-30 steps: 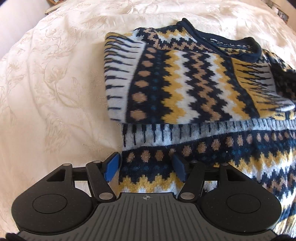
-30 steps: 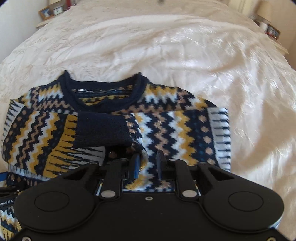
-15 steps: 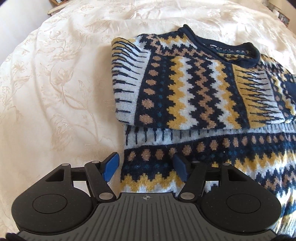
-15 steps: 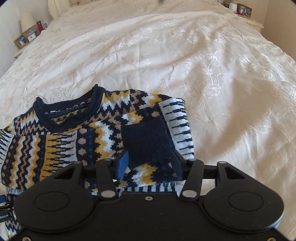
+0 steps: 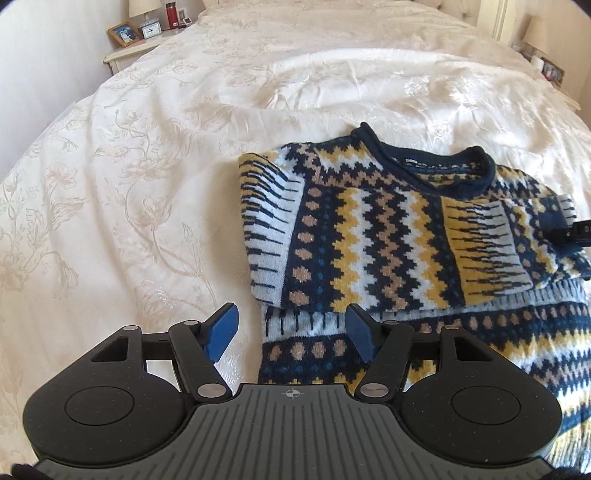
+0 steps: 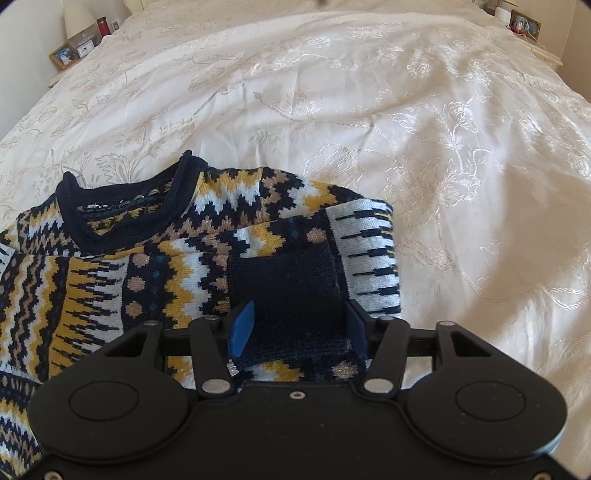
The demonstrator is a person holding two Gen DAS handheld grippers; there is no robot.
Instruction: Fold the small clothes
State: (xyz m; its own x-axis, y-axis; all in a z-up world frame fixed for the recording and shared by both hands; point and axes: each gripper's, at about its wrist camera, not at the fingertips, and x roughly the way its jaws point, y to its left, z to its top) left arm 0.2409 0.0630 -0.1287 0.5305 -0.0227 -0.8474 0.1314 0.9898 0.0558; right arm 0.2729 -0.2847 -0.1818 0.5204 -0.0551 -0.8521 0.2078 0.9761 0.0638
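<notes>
**One sweater, both sleeves folded in, two grippers spread wide above it**

There is one garment: a knitted sweater (image 5: 373, 240) in navy, mustard, tan and white zigzags, lying front-up on a cream embroidered bedspread (image 5: 129, 192). Its navy collar (image 6: 122, 206) points toward the head of the bed. Two sleeves are counted, both folded across the chest: one lies over the wearer's side seen at left in the left wrist view, and the other ends in a plain navy cuff (image 6: 288, 295) resting on the patterned front.

Two grippers are in view, each with two blue-padded fingers. The left gripper (image 5: 291, 332) hovers low over the sweater's lower left edge, its jaws wide apart and holding nothing; one pad sits over bare bedspread, the other over the knit. The right gripper (image 6: 299, 325) is also spread wide, with the cuff lying between its fingers. The cuff fills the gap, but whether the pads touch the fabric cannot be told; they are not clamped on it. A dark part of the right gripper shows at the right edge of the left wrist view, by the cuff.

Farther off, a nightstand (image 5: 129, 48) carries one framed photo (image 5: 123, 33), one small clock (image 5: 150, 28) and one red bottle (image 5: 171, 14).
</notes>
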